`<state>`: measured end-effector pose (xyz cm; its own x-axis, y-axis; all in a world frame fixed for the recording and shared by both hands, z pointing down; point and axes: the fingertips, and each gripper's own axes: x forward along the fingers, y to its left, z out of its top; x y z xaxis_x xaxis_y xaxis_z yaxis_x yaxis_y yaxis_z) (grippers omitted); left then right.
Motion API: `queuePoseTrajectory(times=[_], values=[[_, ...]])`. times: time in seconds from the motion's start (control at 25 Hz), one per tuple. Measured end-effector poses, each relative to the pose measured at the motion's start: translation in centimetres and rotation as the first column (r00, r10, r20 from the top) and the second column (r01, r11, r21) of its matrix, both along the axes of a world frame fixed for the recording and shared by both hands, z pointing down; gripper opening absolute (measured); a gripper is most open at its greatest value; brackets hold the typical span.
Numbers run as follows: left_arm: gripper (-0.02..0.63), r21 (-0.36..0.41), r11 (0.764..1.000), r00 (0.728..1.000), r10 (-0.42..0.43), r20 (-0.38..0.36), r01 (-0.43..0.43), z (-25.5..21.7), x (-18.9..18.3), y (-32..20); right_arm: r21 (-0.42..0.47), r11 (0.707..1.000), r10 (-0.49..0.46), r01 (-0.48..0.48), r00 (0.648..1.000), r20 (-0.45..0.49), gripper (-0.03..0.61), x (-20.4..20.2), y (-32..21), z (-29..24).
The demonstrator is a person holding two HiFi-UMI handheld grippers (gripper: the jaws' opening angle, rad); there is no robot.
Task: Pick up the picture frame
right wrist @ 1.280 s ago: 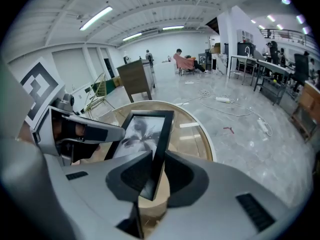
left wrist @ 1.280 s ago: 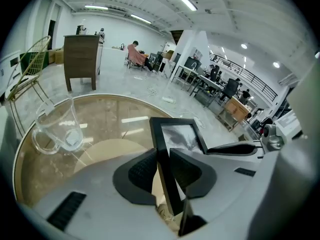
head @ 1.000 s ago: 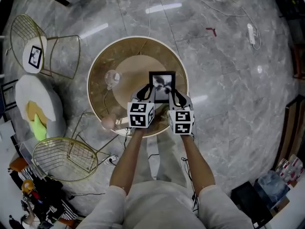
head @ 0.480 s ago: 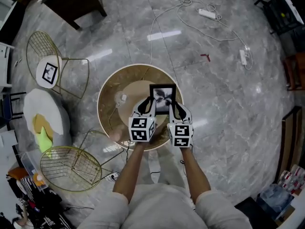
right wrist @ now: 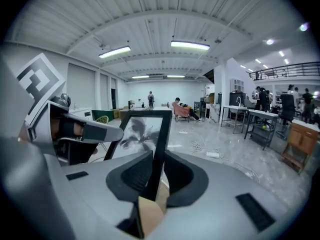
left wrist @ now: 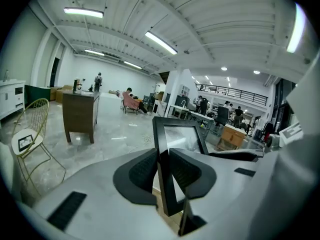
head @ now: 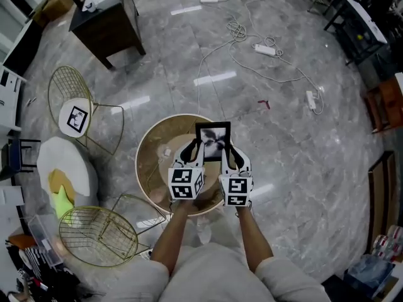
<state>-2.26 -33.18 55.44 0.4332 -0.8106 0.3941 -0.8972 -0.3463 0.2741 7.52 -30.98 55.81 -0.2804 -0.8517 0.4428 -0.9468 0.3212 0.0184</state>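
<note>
A black picture frame with a grey print hangs in the air above the round table, held from both sides. My left gripper is shut on its left edge, and in the left gripper view the frame stands upright between the pads. My right gripper is shut on the right edge; in the right gripper view the frame rises between the jaws, its cardboard stand showing below. Both arms reach forward side by side.
Below is a round wooden table with a gold rim. Two gold wire chairs and a white seat stand to the left. A dark wooden cabinet is at the upper left. Cables and power strips lie on the marble floor.
Both grippers have risen with the frame between them, lifting it off the table. The table and floor look smaller and farther below, and more of the room has come into view.
</note>
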Motion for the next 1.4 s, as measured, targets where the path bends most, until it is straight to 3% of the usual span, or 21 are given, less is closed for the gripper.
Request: queuePoseTrajectory(times=[0.68, 0.96, 1.4], values=[[0.075, 0.235, 0.972, 1.0, 0.005, 0.002, -0.005, -13.9, -0.9, -1.1, 0.252, 0.968, 0.01, -0.01, 1.0, 0.0, 0.074, -1.0, -1.0, -13.6], [0.075, 0.289, 0.957, 1.0, 0.008, -0.001, -0.008, -17.0, -1.1, -0.5, 0.314, 0.95, 0.005, -0.004, 1.0, -0.002, 0.074, -1.2, -0.2, -16.9], [0.075, 0.32, 0.947, 1.0, 0.026, 0.015, -0.029, -19.2, -0.8, 0.2, 0.335, 0.942, 0.009, -0.009, 1.0, 0.001, 0.074, -0.9, 0.6, -18.7]])
